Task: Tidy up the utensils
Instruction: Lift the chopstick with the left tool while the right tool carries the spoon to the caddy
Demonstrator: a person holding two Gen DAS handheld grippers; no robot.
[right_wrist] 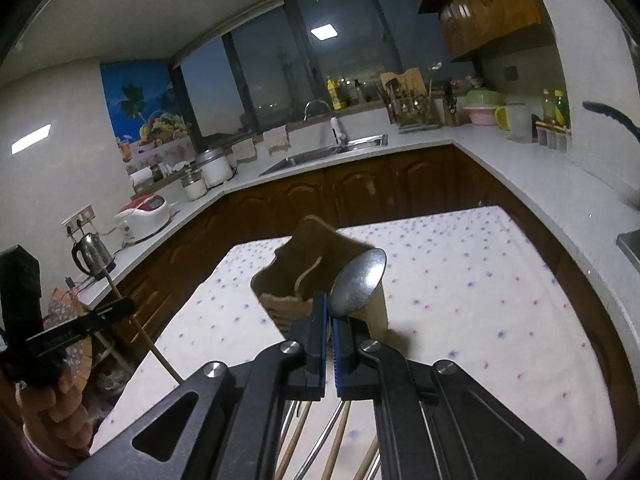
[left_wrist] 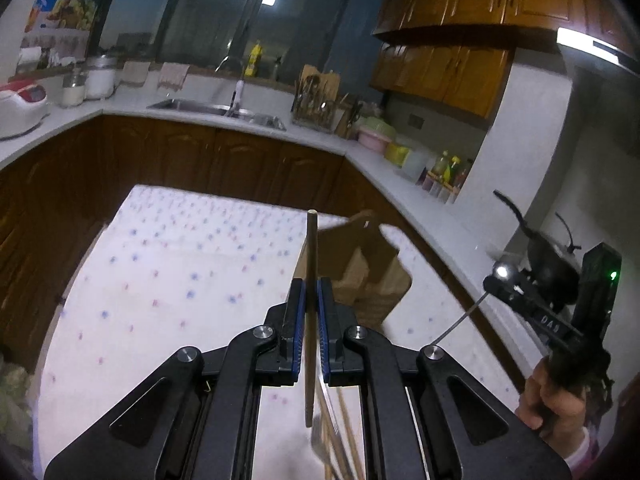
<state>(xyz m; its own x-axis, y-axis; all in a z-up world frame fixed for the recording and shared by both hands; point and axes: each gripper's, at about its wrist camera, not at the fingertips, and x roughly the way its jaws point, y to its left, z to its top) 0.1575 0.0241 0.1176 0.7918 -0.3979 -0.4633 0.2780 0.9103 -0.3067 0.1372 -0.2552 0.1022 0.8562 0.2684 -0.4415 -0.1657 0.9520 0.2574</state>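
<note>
I have my left hand-held gripper (left_wrist: 311,300) pinching a wooden chopstick (left_wrist: 311,280), held upright between the blue pads, and my right hand-held gripper (right_wrist: 330,322) clamped on the neck of a metal spoon (right_wrist: 360,280), bowl up. Both are lifted above the tabletop (right_wrist: 480,300) with its dotted cloth, and both sit just short of the wooden utensil holder (right_wrist: 304,272), which stands near the middle of the cloth.

I judge the task to be well short of finished: from these angles I see nothing standing in the holder's compartments, though I cannot see down inside them. Neither piece I carry is in yet. More chopsticks and metal handles (right_wrist: 320,440) lie on the cloth beneath the right hand-held gripper, waiting their turn.
</note>
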